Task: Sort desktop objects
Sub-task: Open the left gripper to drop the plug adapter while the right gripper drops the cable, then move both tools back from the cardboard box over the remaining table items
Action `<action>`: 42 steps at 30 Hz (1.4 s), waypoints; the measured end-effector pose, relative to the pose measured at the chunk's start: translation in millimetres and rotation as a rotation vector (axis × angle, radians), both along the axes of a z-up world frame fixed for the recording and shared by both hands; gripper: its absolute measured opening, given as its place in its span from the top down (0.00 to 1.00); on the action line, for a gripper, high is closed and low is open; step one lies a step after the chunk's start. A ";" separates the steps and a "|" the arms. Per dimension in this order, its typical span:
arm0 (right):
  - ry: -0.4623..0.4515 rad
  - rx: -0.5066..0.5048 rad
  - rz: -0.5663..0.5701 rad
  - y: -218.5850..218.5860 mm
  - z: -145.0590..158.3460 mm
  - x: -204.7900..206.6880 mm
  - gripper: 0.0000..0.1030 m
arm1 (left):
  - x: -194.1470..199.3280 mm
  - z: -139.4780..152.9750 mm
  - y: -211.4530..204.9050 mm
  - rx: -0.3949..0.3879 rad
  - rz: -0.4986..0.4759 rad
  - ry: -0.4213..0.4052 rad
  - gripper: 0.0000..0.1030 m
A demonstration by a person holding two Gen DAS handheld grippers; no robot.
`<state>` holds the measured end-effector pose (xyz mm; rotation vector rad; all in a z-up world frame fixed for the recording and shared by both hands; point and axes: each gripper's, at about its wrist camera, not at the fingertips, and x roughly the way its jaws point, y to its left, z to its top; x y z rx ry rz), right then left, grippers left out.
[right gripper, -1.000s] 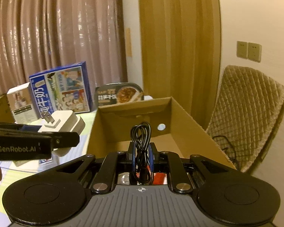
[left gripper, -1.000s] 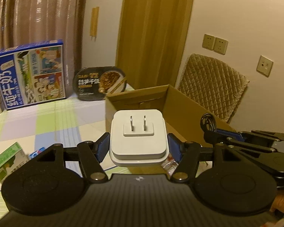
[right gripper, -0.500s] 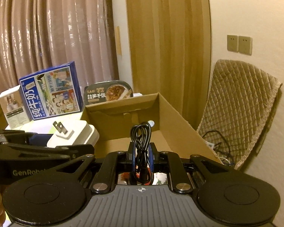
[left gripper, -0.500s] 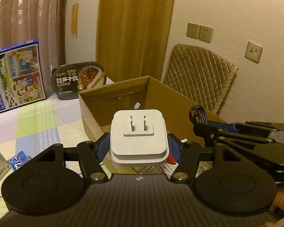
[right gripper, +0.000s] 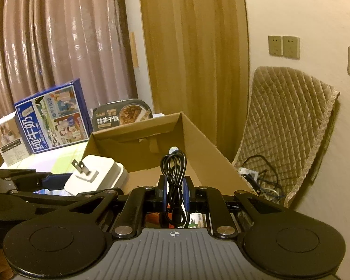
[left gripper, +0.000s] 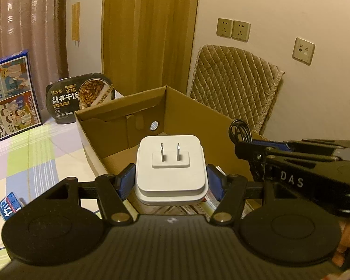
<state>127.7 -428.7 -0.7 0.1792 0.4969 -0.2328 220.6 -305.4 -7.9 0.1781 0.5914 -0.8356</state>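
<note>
My left gripper (left gripper: 170, 182) is shut on a white plug adapter (left gripper: 170, 170), prongs facing away, held over the near end of an open cardboard box (left gripper: 119, 112). The same adapter (right gripper: 95, 175) shows at the left of the right wrist view. My right gripper (right gripper: 175, 191) is shut on a coiled black cable (right gripper: 175, 175), also above the box (right gripper: 198, 144). In the left wrist view the right gripper (left gripper: 242, 149) comes in from the right with the cable (left gripper: 240, 133) sticking up. Packets lie on the box floor under both grippers.
A blue milk carton box (right gripper: 51, 116) and a black ready-meal tray (right gripper: 121, 114) stand behind the cardboard box on a checked tablecloth (left gripper: 30, 154). A small white box (right gripper: 9, 142) is at far left. A quilted chair (right gripper: 287, 126) stands right, with loose cables (right gripper: 261, 177).
Both grippers have shifted toward and over the box, which now sits closer and more centred. The milk carton has slid leftward in the left wrist view. Both grips are unchanged.
</note>
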 end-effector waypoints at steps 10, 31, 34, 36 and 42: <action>0.007 0.009 -0.012 -6.5 -2.4 -0.1 0.90 | 0.9 -0.7 -5.2 -0.006 0.001 -0.013 0.41; -0.011 0.067 -0.042 -18.0 -6.1 2.8 0.52 | 18.4 0.0 17.1 -0.002 0.090 0.004 0.38; -0.008 0.068 -0.042 -18.9 -5.9 3.0 0.51 | 22.3 -1.2 23.1 -0.001 0.112 0.014 0.37; -0.010 0.068 -0.042 -18.5 -5.9 3.1 0.50 | 23.7 -0.9 26.0 -0.001 0.120 0.015 0.37; -0.016 0.062 -0.025 -10.8 -5.5 6.3 0.45 | 23.2 0.3 34.7 -0.004 0.138 0.011 0.33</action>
